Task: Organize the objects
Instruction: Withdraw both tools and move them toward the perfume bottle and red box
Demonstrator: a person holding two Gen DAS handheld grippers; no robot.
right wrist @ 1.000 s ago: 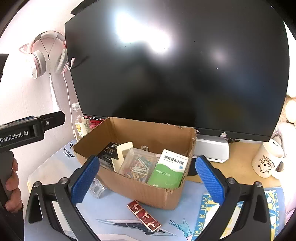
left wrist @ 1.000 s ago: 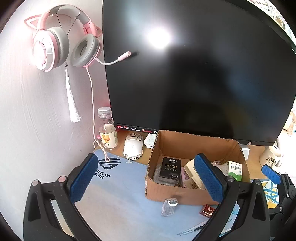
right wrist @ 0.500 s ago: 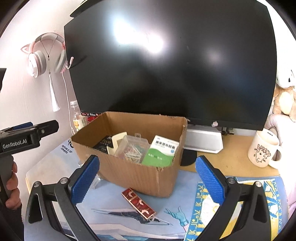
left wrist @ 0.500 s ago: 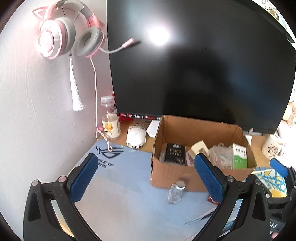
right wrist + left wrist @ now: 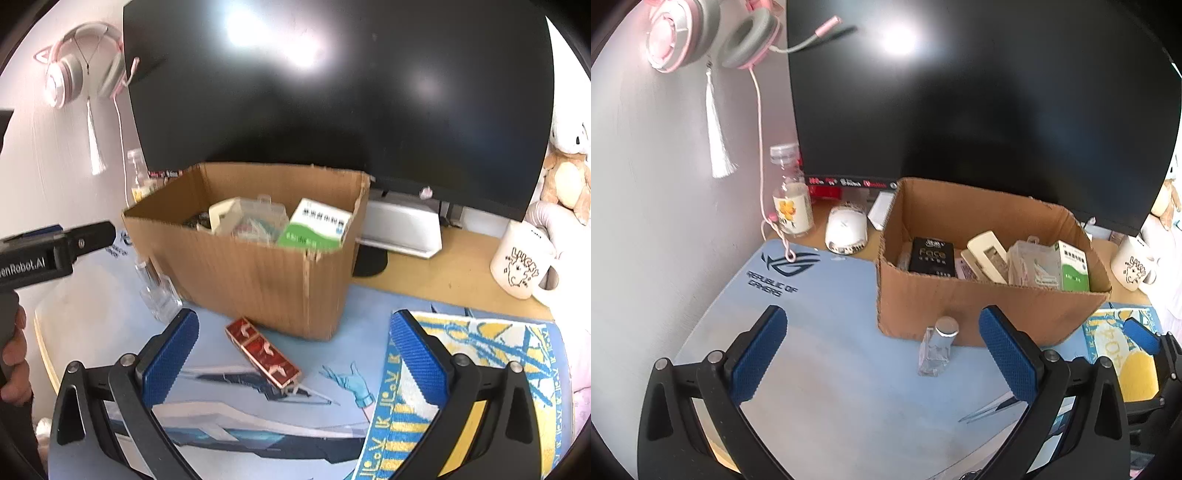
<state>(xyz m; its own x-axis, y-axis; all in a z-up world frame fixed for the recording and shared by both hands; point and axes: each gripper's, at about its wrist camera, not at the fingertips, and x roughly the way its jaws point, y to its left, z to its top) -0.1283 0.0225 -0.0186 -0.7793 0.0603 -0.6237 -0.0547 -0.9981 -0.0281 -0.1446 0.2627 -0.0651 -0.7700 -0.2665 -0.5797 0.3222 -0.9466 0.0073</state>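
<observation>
A cardboard box stands on the blue desk mat in front of the monitor. It holds a black "Face" box, a cream case, a clear clip box and a green-white carton. A small clear glass bottle stands on the mat just before the box. A red patterned bar lies on the mat. My left gripper is open and empty, near the bottle. My right gripper is open and empty above the red bar.
A large black monitor fills the back. A drink bottle and white mouse sit back left. Pink headphones hang on the wall. A white mug and a yellow-blue towel are at the right.
Both grippers have pulled back and tilted down, so the box sits lower and nearer in view. The glass bottle and red bar now lie closer between the fingers. Nothing was grasped.
</observation>
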